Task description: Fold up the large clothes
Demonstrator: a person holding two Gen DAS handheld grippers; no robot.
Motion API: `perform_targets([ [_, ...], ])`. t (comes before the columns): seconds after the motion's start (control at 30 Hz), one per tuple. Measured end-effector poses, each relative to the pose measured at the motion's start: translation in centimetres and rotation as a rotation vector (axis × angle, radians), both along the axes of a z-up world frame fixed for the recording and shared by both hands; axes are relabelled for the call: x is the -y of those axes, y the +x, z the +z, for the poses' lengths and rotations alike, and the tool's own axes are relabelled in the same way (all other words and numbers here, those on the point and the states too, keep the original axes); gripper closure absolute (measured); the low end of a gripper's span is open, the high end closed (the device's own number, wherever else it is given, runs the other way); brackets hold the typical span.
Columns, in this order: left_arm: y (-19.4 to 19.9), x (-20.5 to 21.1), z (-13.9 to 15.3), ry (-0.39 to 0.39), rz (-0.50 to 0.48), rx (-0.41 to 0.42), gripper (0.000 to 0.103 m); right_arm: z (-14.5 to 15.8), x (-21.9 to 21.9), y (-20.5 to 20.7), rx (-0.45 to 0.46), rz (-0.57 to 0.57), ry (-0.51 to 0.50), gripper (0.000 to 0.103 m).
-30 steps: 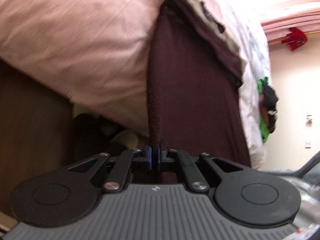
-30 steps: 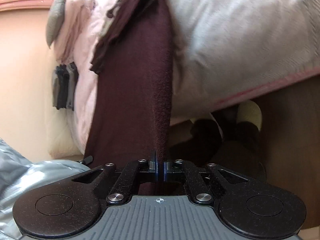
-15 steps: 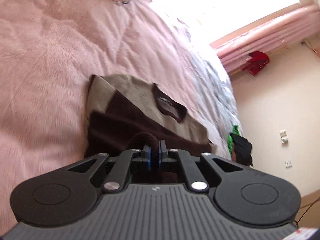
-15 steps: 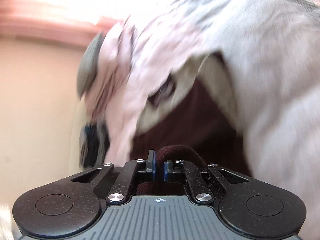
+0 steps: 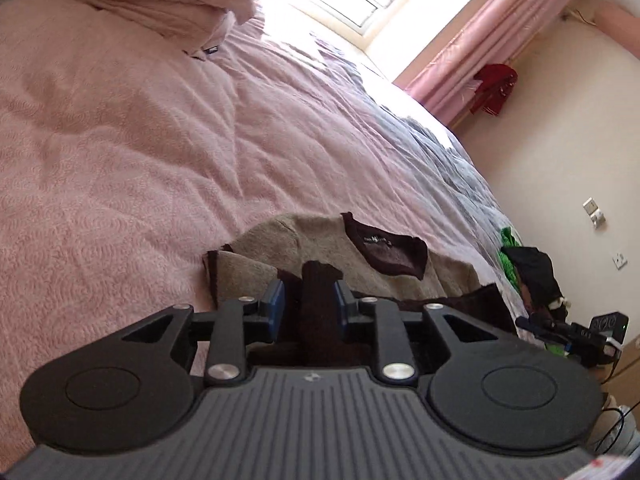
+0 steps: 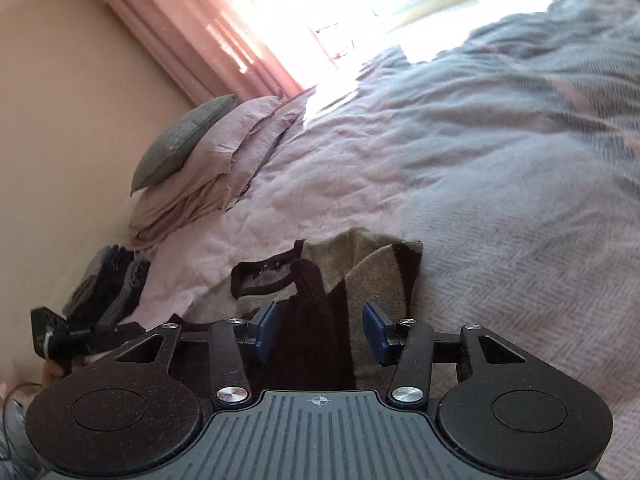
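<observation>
A brown and beige sweater (image 5: 320, 248) lies folded on the pink bedspread (image 5: 140, 160), its collar facing the window. In the left wrist view my left gripper (image 5: 308, 304) is open, and a dark brown fold of the hem stands loose between its blue pads (image 5: 276, 308). In the right wrist view the same sweater (image 6: 372, 272) lies just ahead of me. My right gripper (image 6: 320, 330) is open wide, with a brown strip of the sweater between its pads (image 6: 374, 332), touching neither.
Pink pillows (image 6: 224, 168) and a grey cushion (image 6: 184, 136) are piled by the wall. A stack of dark folded clothes (image 6: 108, 284) sits beside them. Green and black clothes (image 5: 528, 268) lie at the bed's edge. A grey blanket (image 6: 520, 80) covers the far side.
Both grippers carried the hanging brown hem up from the bed's side and over the sweater, then opened. The hem now rests on the sweater's upper part.
</observation>
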State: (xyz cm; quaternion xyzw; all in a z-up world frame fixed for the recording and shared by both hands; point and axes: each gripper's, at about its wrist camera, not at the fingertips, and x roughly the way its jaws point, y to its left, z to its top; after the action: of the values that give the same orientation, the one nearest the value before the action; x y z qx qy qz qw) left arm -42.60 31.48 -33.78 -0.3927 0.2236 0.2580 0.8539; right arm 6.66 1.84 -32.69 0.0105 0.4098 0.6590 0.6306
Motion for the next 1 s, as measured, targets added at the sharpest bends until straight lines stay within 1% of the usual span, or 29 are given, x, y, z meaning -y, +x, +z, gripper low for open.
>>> perform_targets([
  [0.03, 0.2, 0.7, 0.1, 0.012, -0.014, 0.007, 0.080, 0.1, 0.3, -0.6, 0.030, 0.012, 0.014, 0.058],
  [0.07, 0.5, 1.2, 0.2, 0.015, -0.017, 0.012, 0.076, 0.1, 0.4, -1.3, 0.060, 0.014, 0.022, 0.058],
  [0.13, 1.1, 1.6, 0.4, 0.005, -0.039, 0.011, 0.072, -0.3, -0.5, -2.4, 0.098, 0.019, 0.006, 0.058],
  [0.2, 1.8, 1.5, 0.4, 0.014, -0.057, -0.003, 0.065, -0.3, -1.1, -2.9, 0.136, 0.042, -0.001, 0.058],
  [0.27, 2.5, 1.2, 0.0, 0.006, -0.064, -0.025, 0.063, -0.5, -2.1, -3.2, 0.179, 0.044, -0.011, 0.058],
  [0.37, 3.5, 0.6, -0.6, 0.008, -0.072, -0.069, 0.063, -1.1, -3.1, -3.1, 0.171, 0.066, -0.025, 0.058],
  [0.43, 3.9, 0.5, -0.8, 0.026, -0.078, -0.098, 0.063, -1.3, -3.6, -3.3, 0.191, 0.077, -0.044, 0.059],
  [0.47, 4.0, 0.5, -1.0, 0.022, -0.091, -0.102, 0.063, -1.5, -3.9, -3.4, 0.199, 0.086, -0.054, 0.062],
  [0.5, 4.1, 0.5, -1.2, 0.015, -0.102, -0.109, 0.066, -1.7, -4.1, -3.5, 0.205, 0.095, -0.064, 0.083],
  [0.53, 4.3, 0.6, -1.5, 0.017, -0.112, -0.127, 0.067, -1.9, -4.4, -3.6, 0.216, 0.101, -0.083, 0.100],
  [0.57, 4.5, 0.7, -1.6, 0.029, -0.120, -0.145, 0.075, -2.1, -4.6, -3.7, 0.227, 0.103, -0.097, 0.100],
  [0.6, 4.6, 0.8, -1.8, 0.048, -0.126, -0.158, 0.089, -2.1, -4.5, -3.7, 0.237, 0.101, -0.095, 0.101],
  [0.67, 4.5, 1.0, -1.6, 0.077, -0.120, -0.167, 0.098, -1.8, -4.2, -3.7, 0.257, 0.092, -0.082, 0.101],
  [0.7, 4.4, 1.1, -1.2, 0.101, -0.109, -0.157, 0.098, -1.5, -3.9, -3.8, 0.274, 0.076, -0.069, 0.101],
  [0.73, 4.2, 1.4, -0.6, 0.142, -0.102, -0.145, 0.098, -1.0, -3.6, -4.0, 0.296, 0.063, -0.051, 0.101],
  [0.83, 4.0, 2.6, 1.6, 0.310, -0.082, -0.124, 0.098, 0.4, -3.4, -4.3, 0.362, 0.019, -0.002, 0.101],
  [0.87, 4.3, 2.6, 2.2, 0.348, -0.068, -0.129, 0.098, 0.8, -3.7, -4.3, 0.387, 0.001, 0.005, 0.101],
  [0.93, 5.2, 1.9, 2.7, 0.380, -0.041, -0.143, 0.098, 0.8, -5.0, -4.0, 0.419, -0.030, -0.008, 0.101],
  [1.0, 6.6, 0.7, 2.2, 0.378, -0.037, -0.181, 0.097, 0.2, -6.9, -3.6, 0.431, -0.039, -0.042, 0.101],
])
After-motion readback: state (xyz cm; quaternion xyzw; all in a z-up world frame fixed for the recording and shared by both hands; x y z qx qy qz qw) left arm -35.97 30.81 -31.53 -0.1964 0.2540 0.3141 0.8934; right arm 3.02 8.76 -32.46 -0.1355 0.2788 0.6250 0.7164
